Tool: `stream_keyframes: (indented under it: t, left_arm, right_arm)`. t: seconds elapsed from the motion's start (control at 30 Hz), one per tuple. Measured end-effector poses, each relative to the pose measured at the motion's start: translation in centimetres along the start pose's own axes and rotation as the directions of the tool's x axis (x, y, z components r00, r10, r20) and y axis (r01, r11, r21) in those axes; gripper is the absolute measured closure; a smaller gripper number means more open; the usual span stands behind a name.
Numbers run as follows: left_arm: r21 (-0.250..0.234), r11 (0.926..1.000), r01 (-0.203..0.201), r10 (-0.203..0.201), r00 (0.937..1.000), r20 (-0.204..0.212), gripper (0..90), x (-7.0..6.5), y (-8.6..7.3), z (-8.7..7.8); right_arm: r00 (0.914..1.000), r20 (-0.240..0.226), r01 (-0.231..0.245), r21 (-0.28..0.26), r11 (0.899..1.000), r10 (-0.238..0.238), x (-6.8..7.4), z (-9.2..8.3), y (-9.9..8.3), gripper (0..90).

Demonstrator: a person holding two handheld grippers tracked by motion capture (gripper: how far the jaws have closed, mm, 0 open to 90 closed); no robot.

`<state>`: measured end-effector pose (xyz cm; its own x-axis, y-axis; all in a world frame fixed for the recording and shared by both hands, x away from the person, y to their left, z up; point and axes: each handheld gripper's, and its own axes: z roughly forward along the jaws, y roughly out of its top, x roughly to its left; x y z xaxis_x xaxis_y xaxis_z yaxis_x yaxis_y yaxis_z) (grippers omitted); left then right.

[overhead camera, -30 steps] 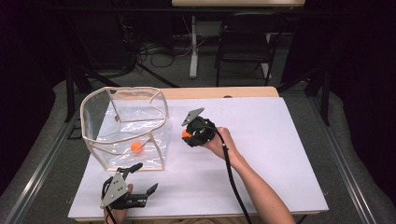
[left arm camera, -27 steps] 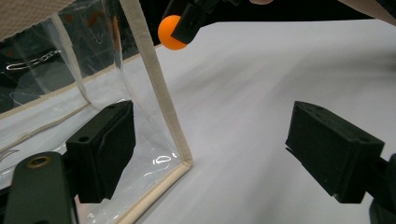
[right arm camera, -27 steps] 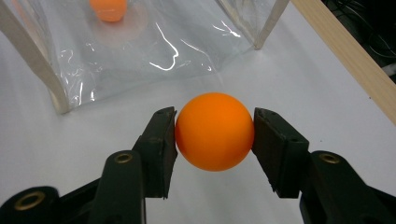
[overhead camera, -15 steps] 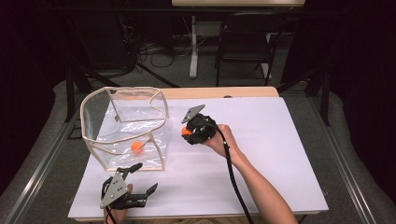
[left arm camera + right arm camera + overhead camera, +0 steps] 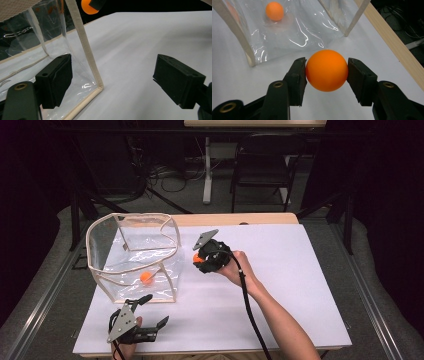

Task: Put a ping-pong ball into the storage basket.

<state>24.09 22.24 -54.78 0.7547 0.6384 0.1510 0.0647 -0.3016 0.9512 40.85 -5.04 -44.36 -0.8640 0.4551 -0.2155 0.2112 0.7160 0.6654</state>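
My right gripper [image 5: 327, 68] is shut on an orange ball [image 5: 327, 70], one pad on each side of it. From above, this gripper [image 5: 200, 259] hovers over the white sheet just right of a clear plastic bin with beige trim [image 5: 100, 240]. A second orange ball [image 5: 146, 278] lies on the bin's floor, also visible through the clear wall as ball [image 5: 274, 11]. My left gripper [image 5: 155, 310] rests near the table's front edge, below the bin. Its jaws stand wide open with nothing between them [image 5: 116, 75], next to the bin's corner post [image 5: 85, 47].
A white sheet [image 5: 280, 270] covers the table, with a wooden strip [image 5: 240, 219] along its far edge. Behind the table stand a dark chair [image 5: 260, 170] and floor cables. A black cable trails from the right gripper along the forearm [image 5: 250, 305].
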Motion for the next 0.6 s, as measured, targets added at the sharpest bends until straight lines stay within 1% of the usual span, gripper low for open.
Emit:
stream_keyframes:
  t: [0.6]
  left_arm:
    - [-0.001, 1.0, 0.002, -0.002, 1.0, -0.002, 15.7, 0.0, 0.0, 0.0]
  right_arm:
    - [0.9998, 0.017, 0.007, -0.017, 1.0, -0.006, -0.5, -1.2, 0.6, 50.2]
